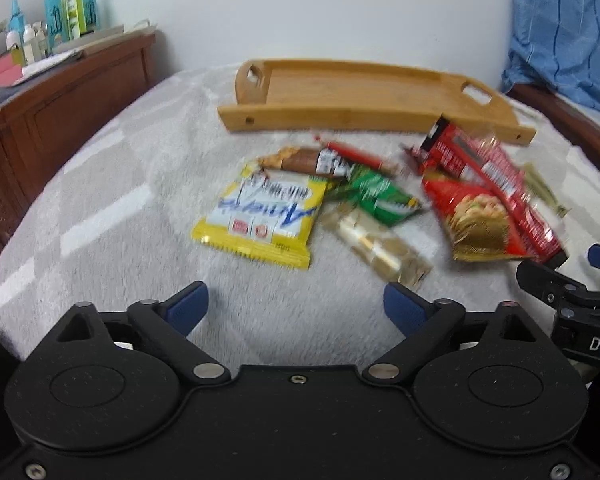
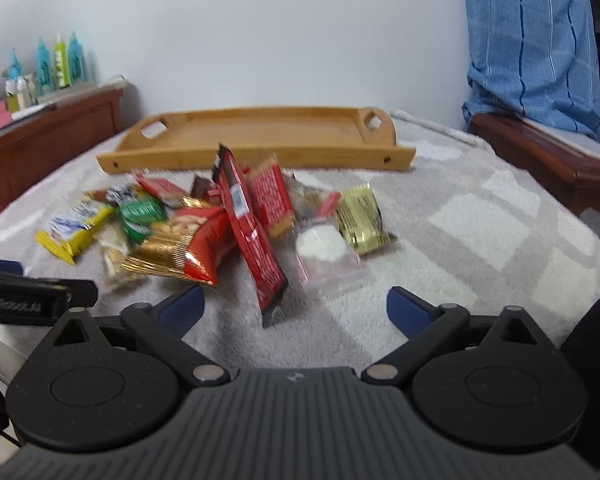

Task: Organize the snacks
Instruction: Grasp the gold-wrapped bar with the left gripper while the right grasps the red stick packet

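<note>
On the grey blanket [image 1: 100, 208], the left gripper [image 1: 296, 306] hovers with fingers spread, holding nothing, near the yellow packet [image 1: 260, 216]. The snack pile [image 2: 220, 224] lies just before the wooden tray [image 2: 256, 136]. The right gripper [image 2: 296, 306] is likewise spread and empty.

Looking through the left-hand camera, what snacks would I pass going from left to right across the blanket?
Yellow packet → green packet → red peanut bag with gold end. The smaller bars overlap these, so I leave them out. The wooden tray lies behind, holding nothing visible.
</note>
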The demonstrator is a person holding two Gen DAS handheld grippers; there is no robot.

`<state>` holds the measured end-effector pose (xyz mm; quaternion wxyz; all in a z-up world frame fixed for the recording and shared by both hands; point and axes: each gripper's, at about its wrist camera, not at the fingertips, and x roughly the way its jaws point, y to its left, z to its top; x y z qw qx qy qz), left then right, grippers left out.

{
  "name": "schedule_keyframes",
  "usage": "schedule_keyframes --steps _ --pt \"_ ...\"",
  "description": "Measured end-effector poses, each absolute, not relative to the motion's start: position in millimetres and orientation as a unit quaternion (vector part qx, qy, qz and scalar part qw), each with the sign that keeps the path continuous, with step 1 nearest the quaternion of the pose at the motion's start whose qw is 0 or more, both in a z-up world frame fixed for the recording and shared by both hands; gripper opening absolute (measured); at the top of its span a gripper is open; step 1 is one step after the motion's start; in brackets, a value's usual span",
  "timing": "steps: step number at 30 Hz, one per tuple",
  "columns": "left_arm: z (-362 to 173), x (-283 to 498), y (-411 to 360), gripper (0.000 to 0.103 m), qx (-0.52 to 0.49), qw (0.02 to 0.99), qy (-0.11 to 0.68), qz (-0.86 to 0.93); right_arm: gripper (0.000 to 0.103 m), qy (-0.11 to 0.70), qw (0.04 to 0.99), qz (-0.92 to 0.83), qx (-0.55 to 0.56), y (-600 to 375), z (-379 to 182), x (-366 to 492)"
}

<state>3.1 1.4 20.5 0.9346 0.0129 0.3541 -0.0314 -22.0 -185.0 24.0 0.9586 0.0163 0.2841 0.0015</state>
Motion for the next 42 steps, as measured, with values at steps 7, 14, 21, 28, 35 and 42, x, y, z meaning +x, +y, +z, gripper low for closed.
schedule_keyframes --steps 7,14,21,28,35,42 --pt "40 6 -1 0.043 -0.023 0.936 0.345 -0.065 0.059 0.262 0.965 0.026 0.001 -187 45 -29" --pt "38 13 -14 0.030 -0.037 0.930 0.355 -0.085 0.041 0.250 0.967 0.042 0.008 -195 63 -26" --pt "30 25 -26 0.031 -0.044 0.928 0.362 -0.079 0.019 0.274 0.959 0.069 -0.032 -186 61 -1" --pt "26 32 -19 0.028 -0.100 0.923 0.367 -0.058 0.017 0.327 0.940 0.096 -0.014 -180 57 31" --pt "24 33 -20 0.029 -0.096 0.925 0.364 -0.060 0.029 0.320 0.941 0.113 -0.003 -177 49 47" --pt "23 38 -29 0.037 -0.085 0.926 0.363 -0.054 0.042 0.305 0.944 0.122 0.037 -185 41 57"
